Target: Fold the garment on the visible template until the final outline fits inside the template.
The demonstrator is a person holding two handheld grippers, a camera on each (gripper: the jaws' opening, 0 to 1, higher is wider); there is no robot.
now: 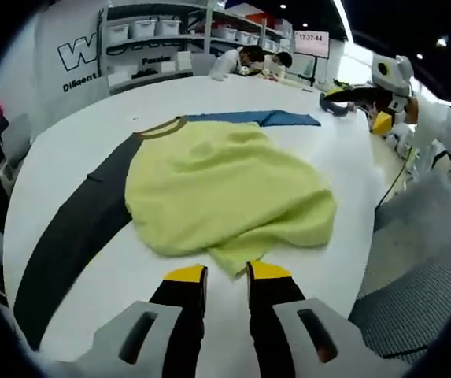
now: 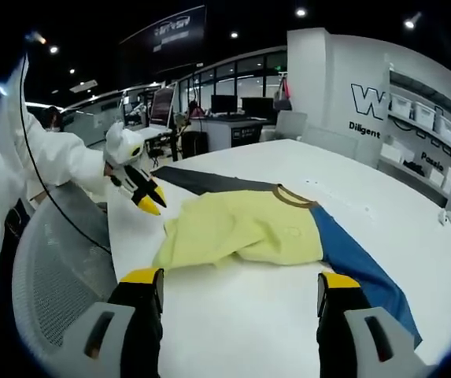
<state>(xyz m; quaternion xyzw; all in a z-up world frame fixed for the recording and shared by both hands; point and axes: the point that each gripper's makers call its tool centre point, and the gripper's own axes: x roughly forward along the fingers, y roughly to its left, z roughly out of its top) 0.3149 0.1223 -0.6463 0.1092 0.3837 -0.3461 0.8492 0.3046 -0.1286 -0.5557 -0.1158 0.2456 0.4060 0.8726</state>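
The yellow garment (image 1: 225,193) lies crumpled in a rounded heap on the white tabletop (image 1: 75,142), over the middle of the template (image 1: 72,228), a flat shape whose dark arm sticks out on one side and whose blue arm (image 1: 276,118) sticks out on the other. A brown collar (image 1: 160,128) shows at the far edge of the heap.

In the left gripper view, the left claw (image 1: 227,274) sits low over the tabletop at the near edge of the garment. Its yellow-tipped jaws stand slightly apart with nothing between them, and a pointed flap of the cloth lies just ahead of the gap; whether the tips touch it cannot be told. The right claw (image 1: 349,98) appears far off at the right edge of that view, held by a person in a white sleeve (image 1: 445,118), its jaw state unclear there.

In the right gripper view, the right claw (image 2: 239,282) has its jaws spread wide and empty, with the garment (image 2: 245,228) ahead of it on the tabletop, apart from the tips. The left claw (image 2: 148,197) reaches in from the left, its tips just beside the garment's far-left edge. A grey mesh chair back (image 2: 52,268) stands beside the tabletop
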